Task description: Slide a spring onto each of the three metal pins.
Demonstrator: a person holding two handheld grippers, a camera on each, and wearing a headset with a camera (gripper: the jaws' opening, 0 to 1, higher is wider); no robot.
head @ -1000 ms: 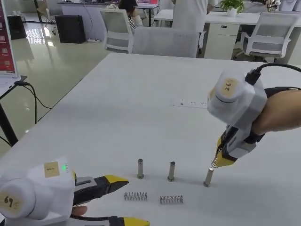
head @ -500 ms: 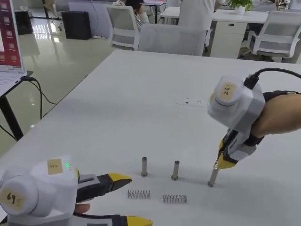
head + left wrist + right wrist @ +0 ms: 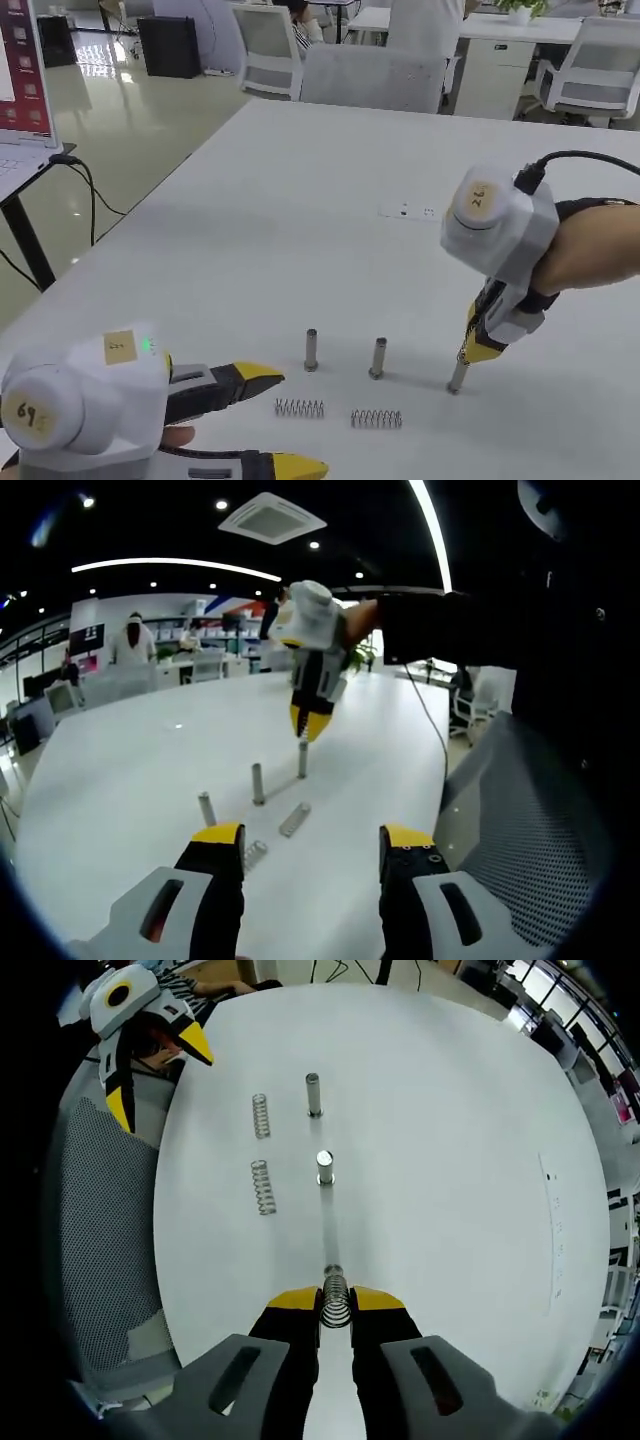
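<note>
My right gripper (image 3: 468,352) is closed on a spring (image 3: 335,1298), over the pin (image 3: 457,378) at 4 o'clock. My left gripper (image 3: 312,838) is wide open and empty. Two loose springs (image 3: 299,407) lie at 6 o'clock.

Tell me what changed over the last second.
Hardly anything: the right tool, shut on a spring, sank slightly toward the rightmost pin. The left tool stayed open near the two loose springs; those and the other two pins kept their places.
</note>
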